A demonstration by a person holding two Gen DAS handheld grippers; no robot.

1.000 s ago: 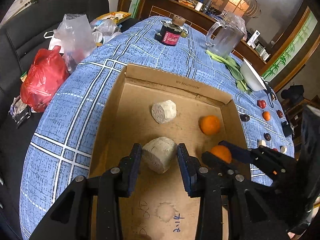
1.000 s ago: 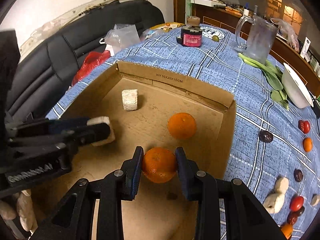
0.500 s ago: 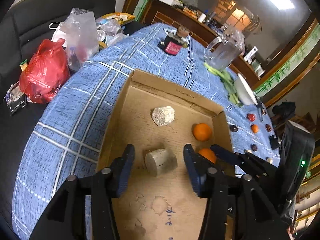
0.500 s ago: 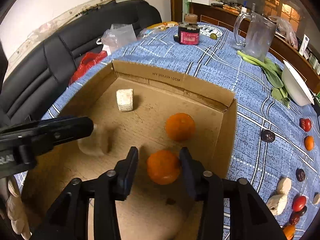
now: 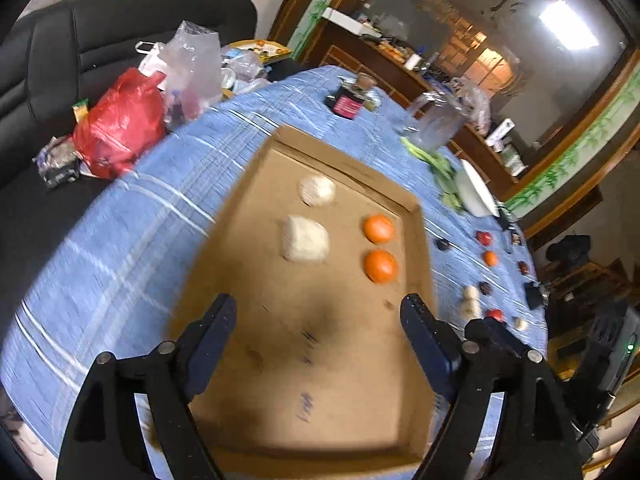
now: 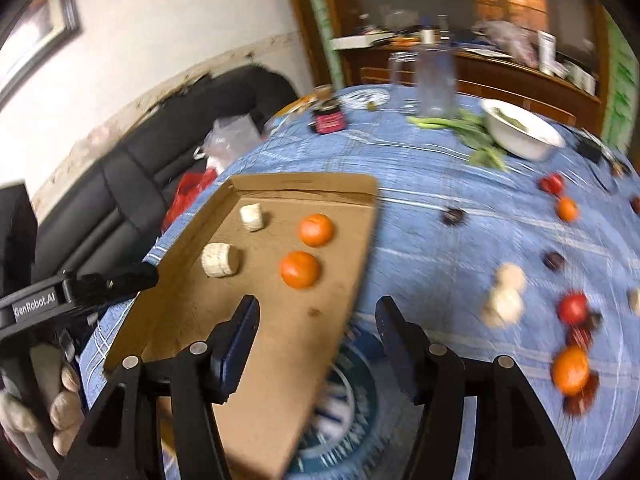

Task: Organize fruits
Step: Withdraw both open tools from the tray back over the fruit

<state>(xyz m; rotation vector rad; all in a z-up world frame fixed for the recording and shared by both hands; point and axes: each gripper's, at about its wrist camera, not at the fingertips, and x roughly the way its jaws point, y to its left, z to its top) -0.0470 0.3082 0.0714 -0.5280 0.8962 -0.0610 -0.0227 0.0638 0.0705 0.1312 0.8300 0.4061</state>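
Observation:
A shallow cardboard box [image 5: 348,412] [image 6: 296,184] lies on the blue checked tablecloth. Inside it rest two pale chunks [image 5: 305,239] [image 5: 317,191] and two oranges [image 5: 380,266] [image 5: 378,228]; the right wrist view shows the same near chunk [image 6: 219,260], far chunk [image 6: 251,217] and oranges [image 6: 300,269] [image 6: 316,230]. My left gripper [image 5: 324,312] hangs above the box's near part, its jaws opening with nothing between them. My right gripper [image 6: 318,312] is over the box's right wall, jaws also opening and empty.
Loose fruit lies right of the box: oranges [image 6: 571,368] [image 6: 567,209], red fruits [image 6: 573,308], dark ones [image 6: 454,216] and pale pieces [image 6: 503,304]. A white bowl [image 6: 520,136], greens, a glass jug [image 6: 434,80] and a dark jar [image 6: 329,119] stand behind. Bags [image 5: 120,124] lie on a black sofa.
Both grippers let go, the left of the pale chunk and the right of the orange, and pulled back and up with jaws spreading. The right view swung toward the loose fruit.

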